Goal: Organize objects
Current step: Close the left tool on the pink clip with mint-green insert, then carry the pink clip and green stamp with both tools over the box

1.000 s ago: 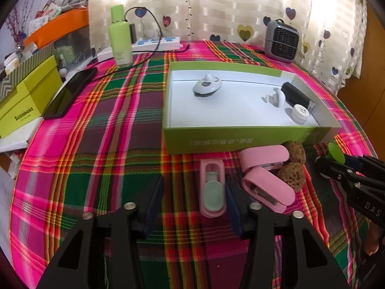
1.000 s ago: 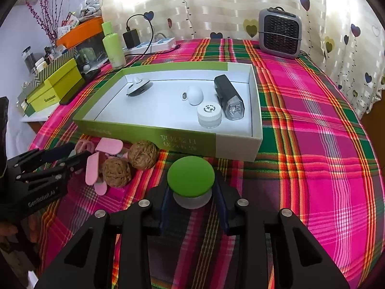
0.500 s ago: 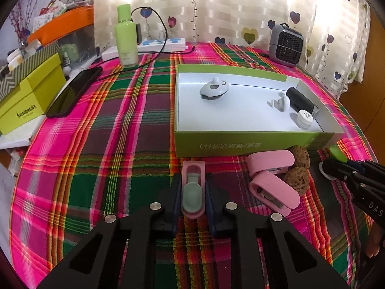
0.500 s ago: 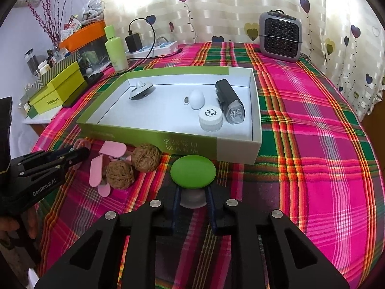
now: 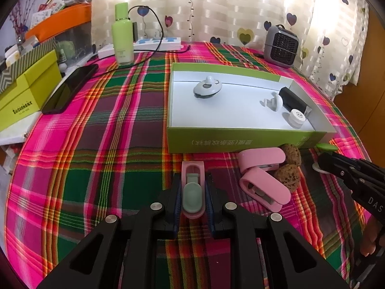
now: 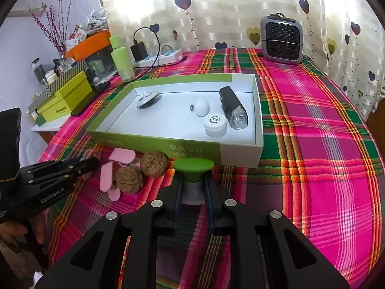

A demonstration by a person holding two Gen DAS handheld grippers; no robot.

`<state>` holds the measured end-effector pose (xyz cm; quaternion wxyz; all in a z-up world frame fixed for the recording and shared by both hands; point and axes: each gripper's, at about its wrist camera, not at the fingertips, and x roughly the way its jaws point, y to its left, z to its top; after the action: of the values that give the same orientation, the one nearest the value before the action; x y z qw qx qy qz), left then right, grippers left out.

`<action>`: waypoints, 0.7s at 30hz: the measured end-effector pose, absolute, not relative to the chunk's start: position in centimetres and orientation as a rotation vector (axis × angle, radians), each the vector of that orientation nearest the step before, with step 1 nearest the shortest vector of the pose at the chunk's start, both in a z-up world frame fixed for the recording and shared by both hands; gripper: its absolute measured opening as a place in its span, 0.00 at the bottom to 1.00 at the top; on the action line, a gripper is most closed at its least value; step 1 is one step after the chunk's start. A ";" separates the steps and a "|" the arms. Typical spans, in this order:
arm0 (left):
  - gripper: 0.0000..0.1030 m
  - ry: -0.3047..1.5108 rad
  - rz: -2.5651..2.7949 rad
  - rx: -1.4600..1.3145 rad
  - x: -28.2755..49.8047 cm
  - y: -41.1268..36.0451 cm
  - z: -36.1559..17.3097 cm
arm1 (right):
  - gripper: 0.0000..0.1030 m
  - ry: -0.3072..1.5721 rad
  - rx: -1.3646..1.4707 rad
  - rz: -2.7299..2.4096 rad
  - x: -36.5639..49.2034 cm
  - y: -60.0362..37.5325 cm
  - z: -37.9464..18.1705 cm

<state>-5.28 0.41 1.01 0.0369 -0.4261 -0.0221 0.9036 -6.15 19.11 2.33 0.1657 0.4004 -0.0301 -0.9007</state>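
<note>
My left gripper (image 5: 192, 192) is shut on a small pink case with a grey-green tab (image 5: 193, 189), just in front of the green-walled box (image 5: 231, 142). My right gripper (image 6: 193, 187) is shut on a green-capped knob (image 6: 194, 166), close to the box's front wall (image 6: 168, 147). The box holds a grey disc (image 5: 207, 89), a white egg-shaped piece (image 6: 202, 106), a white jar (image 6: 215, 126) and a black torch (image 6: 233, 107). Two pink staplers (image 5: 262, 180) and two walnuts (image 6: 142, 171) lie on the cloth in front of the box.
The plaid tablecloth (image 5: 96, 144) covers a round table. At the back stand a green bottle (image 5: 122, 41), a power strip (image 5: 156, 43) and a small grey heater (image 6: 281, 39). A black phone (image 5: 69, 89) and yellow-green boxes (image 5: 24, 96) lie at the left edge.
My left gripper closed on the pink case and my right gripper closed tighter on the green knob. Both views rose a little.
</note>
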 end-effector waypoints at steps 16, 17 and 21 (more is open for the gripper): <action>0.16 -0.085 2.780 -1.239 -4.4 0.4 2.9 | 0.17 -0.108 1.061 -2.565 -5.6 18.9 3.9; 0.16 -0.084 2.781 -1.234 -4.4 0.5 3.1 | 0.17 -0.108 1.055 -2.566 -5.6 18.9 4.1; 0.16 -0.081 2.782 -1.203 -4.4 0.7 4.0 | 0.17 -0.103 1.029 -2.571 -5.6 18.7 4.8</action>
<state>-4.42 0.70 3.98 0.0546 -0.3962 -0.0266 0.9161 -5.61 18.68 4.78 0.1843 0.3649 -0.0366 -0.9119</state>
